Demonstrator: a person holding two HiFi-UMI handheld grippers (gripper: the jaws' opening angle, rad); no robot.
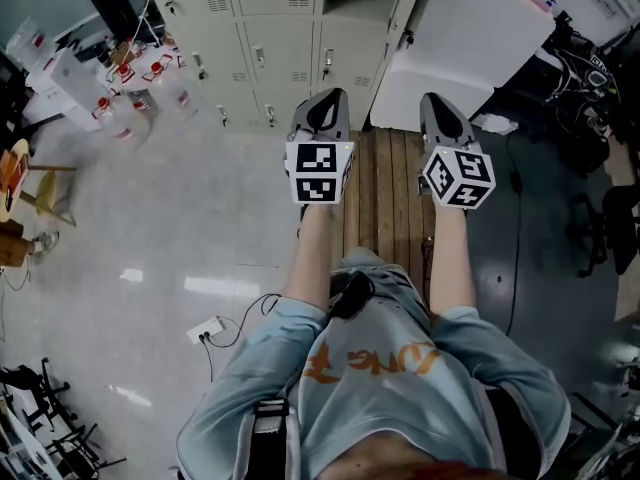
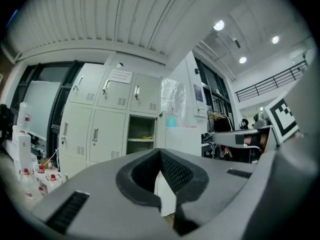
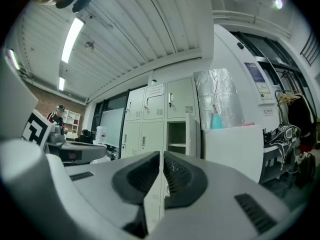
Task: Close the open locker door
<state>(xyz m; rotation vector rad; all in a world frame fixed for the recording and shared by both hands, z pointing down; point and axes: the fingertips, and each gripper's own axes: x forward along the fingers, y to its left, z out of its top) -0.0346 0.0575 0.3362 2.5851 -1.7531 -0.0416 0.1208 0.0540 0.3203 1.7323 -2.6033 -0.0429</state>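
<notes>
A bank of pale grey lockers [image 1: 270,38] stands ahead of me. One compartment [image 2: 141,134] is open, with a shelf inside; the same open compartment [image 3: 177,136] shows in the right gripper view. Its door [image 3: 192,133] is swung out to the right, and that door [image 1: 407,8] shows edge-on in the head view. My left gripper [image 1: 328,98] and right gripper [image 1: 434,102] are held level, side by side, well short of the lockers. The left gripper [image 2: 161,155] is shut on nothing. The right gripper [image 3: 161,156] is also shut and empty.
A large white cabinet [image 1: 470,48] stands right of the open door. Several water bottles [image 1: 130,93] crowd the floor at the left. A wooden platform [image 1: 385,183] lies under the grippers. Office chairs [image 1: 600,218] and cables sit at the right, and a power strip [image 1: 207,330] lies on the floor.
</notes>
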